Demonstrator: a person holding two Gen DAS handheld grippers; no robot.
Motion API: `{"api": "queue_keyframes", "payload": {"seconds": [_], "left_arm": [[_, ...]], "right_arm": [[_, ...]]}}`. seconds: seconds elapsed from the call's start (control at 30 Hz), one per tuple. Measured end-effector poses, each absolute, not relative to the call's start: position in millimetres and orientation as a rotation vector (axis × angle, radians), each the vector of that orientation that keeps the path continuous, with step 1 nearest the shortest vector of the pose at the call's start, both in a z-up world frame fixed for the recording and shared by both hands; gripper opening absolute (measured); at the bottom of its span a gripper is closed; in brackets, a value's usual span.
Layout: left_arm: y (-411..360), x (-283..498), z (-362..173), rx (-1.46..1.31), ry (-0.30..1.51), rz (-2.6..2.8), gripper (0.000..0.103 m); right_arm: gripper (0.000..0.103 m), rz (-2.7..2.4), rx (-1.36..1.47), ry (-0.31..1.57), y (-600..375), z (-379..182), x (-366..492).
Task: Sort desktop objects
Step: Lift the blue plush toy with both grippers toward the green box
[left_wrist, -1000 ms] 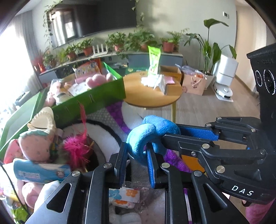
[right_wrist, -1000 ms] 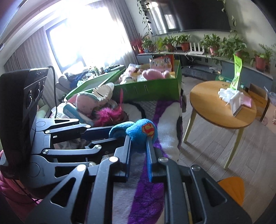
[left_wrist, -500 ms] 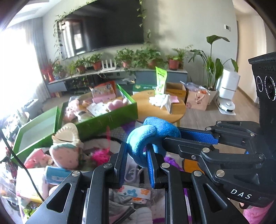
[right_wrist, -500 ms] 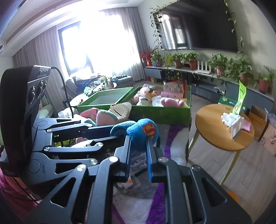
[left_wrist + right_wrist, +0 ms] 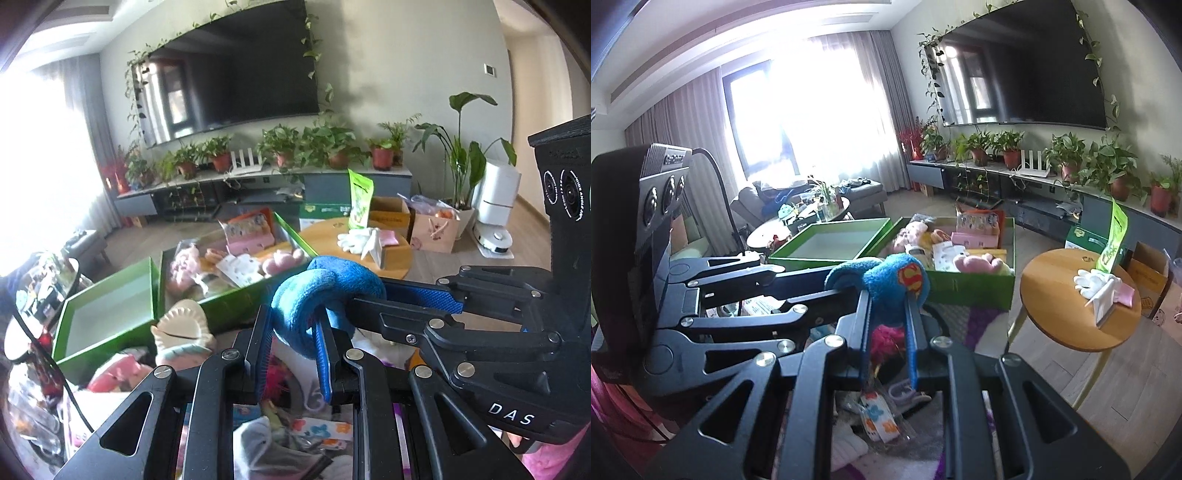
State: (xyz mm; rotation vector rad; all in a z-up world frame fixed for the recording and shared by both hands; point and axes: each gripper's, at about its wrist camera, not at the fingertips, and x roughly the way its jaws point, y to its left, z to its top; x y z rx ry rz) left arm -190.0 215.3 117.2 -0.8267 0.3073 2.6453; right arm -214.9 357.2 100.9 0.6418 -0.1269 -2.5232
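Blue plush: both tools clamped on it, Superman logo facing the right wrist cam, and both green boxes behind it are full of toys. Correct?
Not quite. Only one green box is full of toys; the other green box beside it shows a bare white inside, seen in the right wrist view. The rest holds: the left tool and right tool are both clamped on the blue plush, logo toward the right wrist camera.

Toys in box point(image 5: 236, 299); empty lid point(image 5: 107, 325) left; round table point(image 5: 325, 236) right, behind

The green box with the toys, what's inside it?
The green box holds a pink plush, a pale plush, flat pink packets and a colourful card pack. Whatever lies beneath them is covered.
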Motion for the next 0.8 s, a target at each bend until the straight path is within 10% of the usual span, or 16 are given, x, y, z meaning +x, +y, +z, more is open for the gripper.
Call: {"api": "queue_keyframes", "payload": {"seconds": [0.8], "left_arm": [[202, -220, 132, -0.797, 0.325, 2.663, 0.021]], "right_arm": [[0.017, -2.524, 0.652, -0.156, 338, 117, -250]]}}
